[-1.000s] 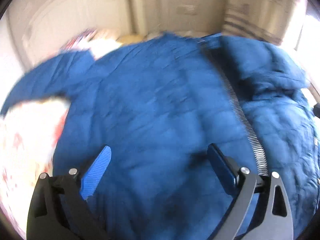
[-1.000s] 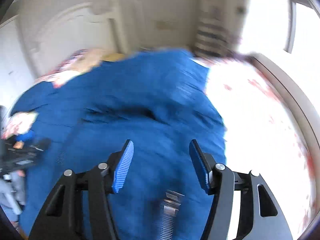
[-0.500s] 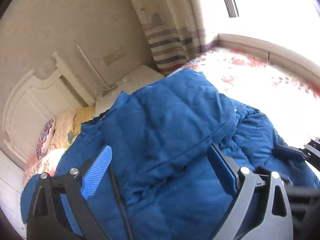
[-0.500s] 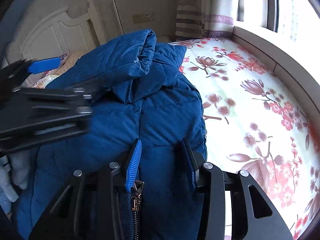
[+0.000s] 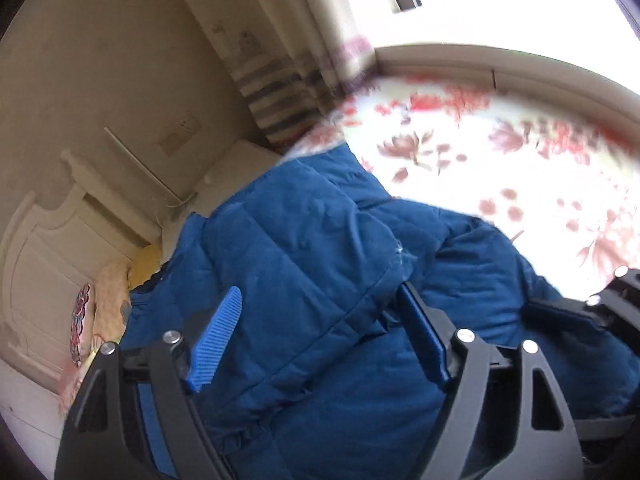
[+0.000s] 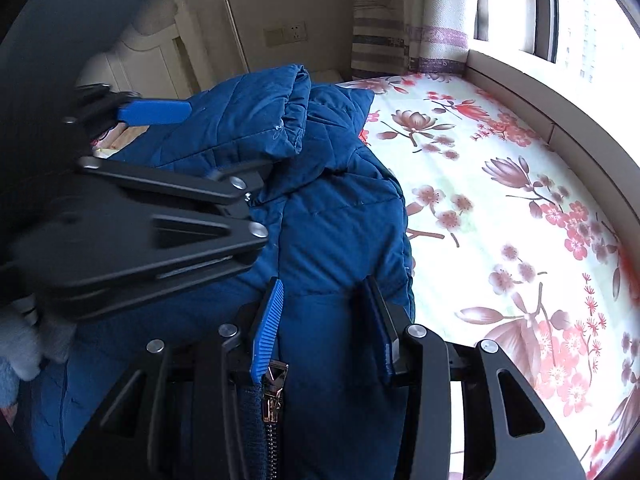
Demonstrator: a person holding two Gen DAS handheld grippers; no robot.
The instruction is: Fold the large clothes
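The right gripper [image 6: 324, 320] has its jaws clamped on the hem of the quilted blue puffer jacket [image 6: 328, 216], by the brass zipper pull [image 6: 275, 390]. The left gripper [image 5: 320, 336], jaws closing, straddles a folded-over panel without pinching it. The jacket lies bunched on the floral bedsheet [image 6: 500, 208]; one fold looks begun, squaring remains. Toward ten o'clock sit pillows [image 5: 108, 292] and a white headboard [image 5: 44, 264]; nothing blocks the work.

Matt quilted cloth jacket [image 6: 328, 216]; shiny metal zipper pull [image 6: 276, 384]; smooth floral cotton sheet [image 6: 500, 184]
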